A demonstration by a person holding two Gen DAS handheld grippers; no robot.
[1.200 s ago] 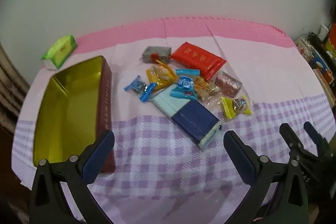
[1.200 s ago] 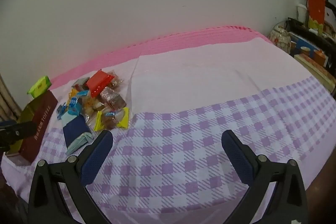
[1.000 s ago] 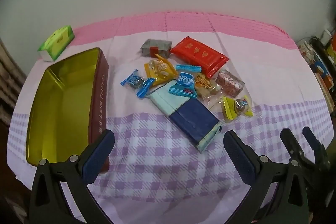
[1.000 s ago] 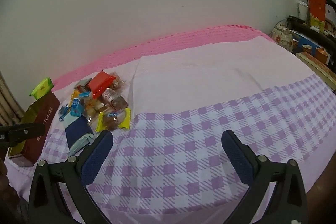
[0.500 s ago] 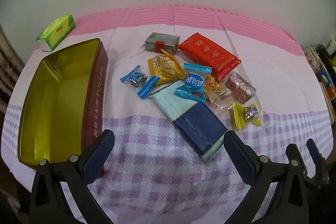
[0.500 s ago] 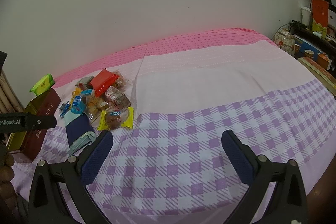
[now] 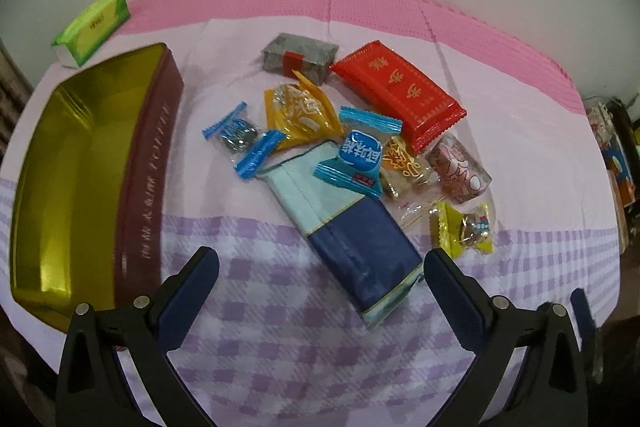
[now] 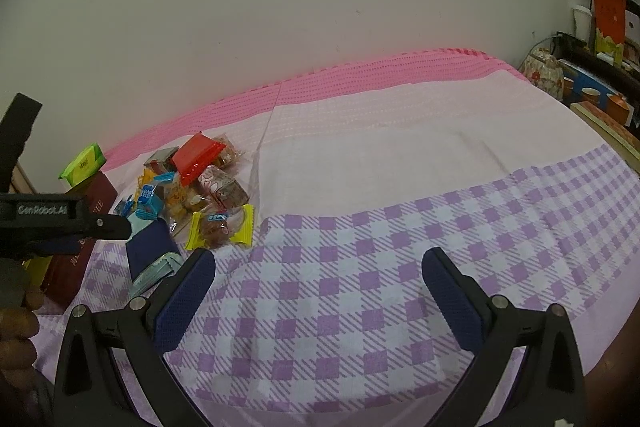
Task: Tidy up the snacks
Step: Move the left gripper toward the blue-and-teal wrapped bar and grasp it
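A pile of wrapped snacks lies on the cloth: a long navy and pale-blue pack [image 7: 348, 227], a red pack [image 7: 396, 95], a grey block [image 7: 298, 57], an orange pouch [image 7: 298, 115], blue-wrapped candies [image 7: 236, 135] and a yellow candy [image 7: 464, 231]. An open gold-lined tin [image 7: 80, 163] with maroon sides stands to their left. My left gripper [image 7: 320, 279] is open and empty, just in front of the navy pack. My right gripper [image 8: 318, 279] is open and empty over bare checked cloth, to the right of the pile [image 8: 192, 183].
A green box [image 7: 92, 29] lies at the back left near the wall. The pink and purple checked cloth [image 8: 400, 187] covers the table. Cluttered shelves [image 8: 592, 83] stand at the far right. The left gripper's body [image 8: 60, 217] shows at the right view's left edge.
My left gripper has moved forward and lower toward the snack pile, which now looks larger. My right gripper has shifted only slightly. Both stay open.
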